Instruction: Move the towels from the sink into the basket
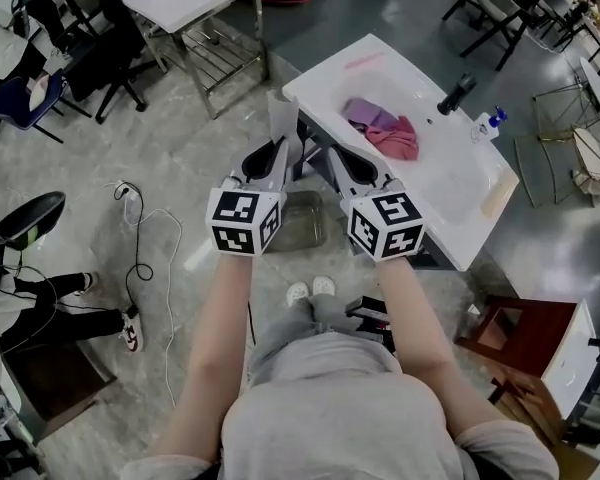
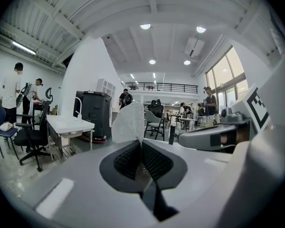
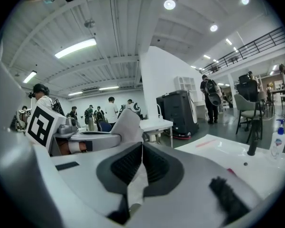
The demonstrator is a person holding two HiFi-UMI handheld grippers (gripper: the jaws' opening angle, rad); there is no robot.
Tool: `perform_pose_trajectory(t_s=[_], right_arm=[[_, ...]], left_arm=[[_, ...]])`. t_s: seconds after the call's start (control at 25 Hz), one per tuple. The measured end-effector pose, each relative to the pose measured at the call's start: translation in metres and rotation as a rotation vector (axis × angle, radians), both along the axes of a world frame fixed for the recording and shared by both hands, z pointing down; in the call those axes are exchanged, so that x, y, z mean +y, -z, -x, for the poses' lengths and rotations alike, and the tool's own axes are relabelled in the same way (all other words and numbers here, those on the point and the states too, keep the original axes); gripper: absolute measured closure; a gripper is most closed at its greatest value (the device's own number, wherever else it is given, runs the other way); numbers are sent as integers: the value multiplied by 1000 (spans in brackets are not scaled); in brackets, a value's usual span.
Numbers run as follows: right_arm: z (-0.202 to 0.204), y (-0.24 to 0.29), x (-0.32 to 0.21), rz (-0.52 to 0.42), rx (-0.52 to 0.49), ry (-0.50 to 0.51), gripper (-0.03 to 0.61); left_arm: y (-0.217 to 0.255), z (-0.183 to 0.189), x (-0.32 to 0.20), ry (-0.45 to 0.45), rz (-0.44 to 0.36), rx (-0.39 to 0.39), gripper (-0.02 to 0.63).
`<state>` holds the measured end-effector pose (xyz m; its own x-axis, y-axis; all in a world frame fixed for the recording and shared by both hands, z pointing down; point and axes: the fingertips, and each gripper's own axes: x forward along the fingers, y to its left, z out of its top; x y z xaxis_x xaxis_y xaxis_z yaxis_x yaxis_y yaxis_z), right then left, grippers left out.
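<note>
Straight beneath the white towel (image 1: pixel 283 118), which both the left gripper (image 2: pixel 142 148) and right gripper (image 3: pixel 142 151) pinch in closed jaws, waits the basket (image 1: pixel 310 230).

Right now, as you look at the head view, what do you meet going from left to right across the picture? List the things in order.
black chair → left gripper → right gripper → tap → bottle

Towels (image 1: pixel 385 128) in sink (image 1: pixel 458 180); basket (image 1: pixel 302 236) on floor (image 1: pixel 195 153) — beside sink.
</note>
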<state>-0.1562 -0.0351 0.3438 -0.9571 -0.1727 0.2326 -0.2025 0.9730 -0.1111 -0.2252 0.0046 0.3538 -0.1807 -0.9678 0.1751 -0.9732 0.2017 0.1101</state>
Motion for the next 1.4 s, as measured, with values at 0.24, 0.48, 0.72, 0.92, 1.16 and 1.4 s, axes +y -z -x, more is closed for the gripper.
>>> perform_pose_trajectory(t_s=[0.24, 0.48, 0.72, 0.92, 1.16, 1.4], right_arm=[[12, -24, 8, 10, 45, 63, 560], [12, -56, 11, 28, 98, 119, 560], [12, -91, 3, 57, 131, 130, 560], [13, -113, 0, 53, 156, 156, 560], [15, -144, 0, 74, 182, 174, 560], [14, -178, 2, 105, 214, 189, 560]], left_arm=[[-18, 9, 6, 27, 24, 0, 598], [-49, 8, 7, 44, 68, 18, 598], [-88, 1, 6, 49, 107, 62, 598], [-117, 1, 4, 53, 134, 88, 598], [-150, 3, 2, 72, 159, 123, 598], [-185, -4, -1, 75, 192, 156, 598]])
